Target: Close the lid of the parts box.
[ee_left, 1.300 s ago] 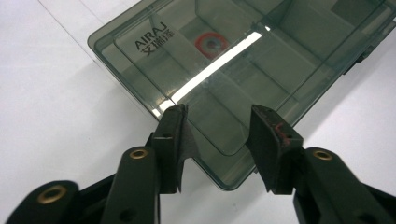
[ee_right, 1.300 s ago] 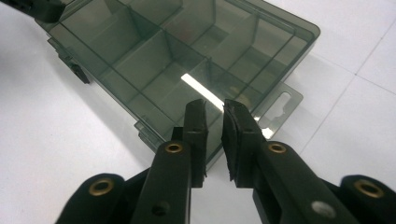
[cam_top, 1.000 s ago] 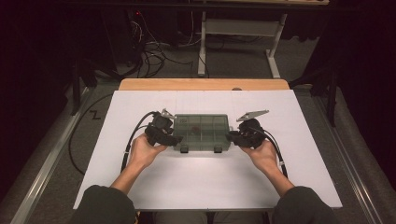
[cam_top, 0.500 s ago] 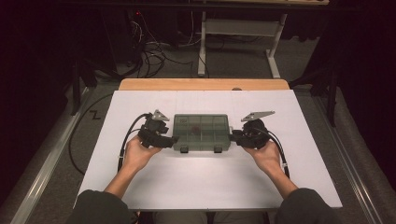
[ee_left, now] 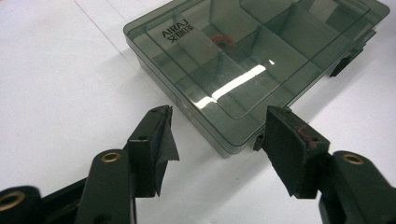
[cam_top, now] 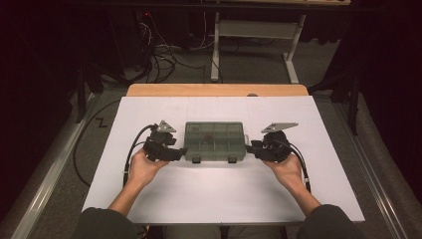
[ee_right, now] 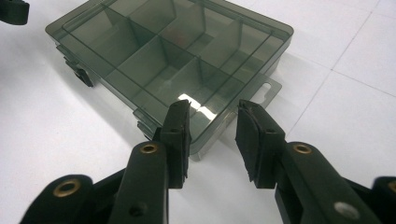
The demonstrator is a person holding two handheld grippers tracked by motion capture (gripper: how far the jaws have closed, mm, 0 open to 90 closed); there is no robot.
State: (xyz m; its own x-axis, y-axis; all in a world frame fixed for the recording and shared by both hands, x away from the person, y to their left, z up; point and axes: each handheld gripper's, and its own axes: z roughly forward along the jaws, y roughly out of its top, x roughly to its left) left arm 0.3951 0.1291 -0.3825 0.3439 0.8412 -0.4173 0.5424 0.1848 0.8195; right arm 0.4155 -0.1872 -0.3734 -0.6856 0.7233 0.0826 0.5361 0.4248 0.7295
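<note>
Jaws apart beside smoky clear compartment box (cam_top: 215, 141), lid shut.

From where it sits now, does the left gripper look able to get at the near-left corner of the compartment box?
Probably yes. The left gripper has its jaws open with the corner of the compartment box just ahead between them, and nothing but bare white table lies in between.

Both forearms reach forward, palms up; the left tool (cam_top: 180, 151) gapes, and the right tool (cam_top: 250, 147) has just been opening, nothing gripped.
</note>
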